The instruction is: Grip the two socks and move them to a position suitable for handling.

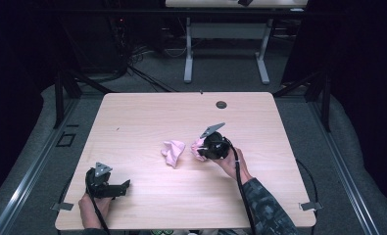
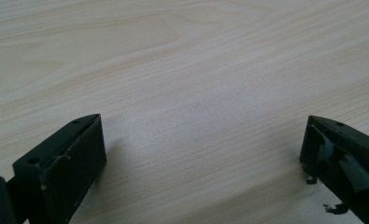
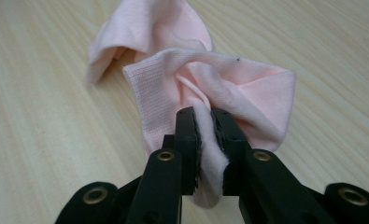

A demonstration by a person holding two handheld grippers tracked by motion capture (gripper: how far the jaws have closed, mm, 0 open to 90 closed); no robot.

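My right gripper (image 3: 204,112) is shut on a fold of a pale pink sock (image 3: 247,88), whose ribbed cuff edge hangs to the left of the jaws. A second pink sock (image 3: 149,28) lies crumpled on the wood just beyond it. In the high view the held sock (image 1: 197,147) is at the tip of the right gripper (image 1: 202,147), right of the table's middle, and the loose sock (image 1: 173,152) lies a little to its left. The left gripper (image 1: 126,186) rests near the front left corner, held by a hand. Its jaws stand wide open over bare wood (image 2: 203,121).
The light wooden table (image 1: 147,117) has a round cable hole (image 1: 221,104) near its far edge. Behind it stands another table on white legs (image 1: 188,54), with cables on the grey floor. Dark metal frames flank both sides.
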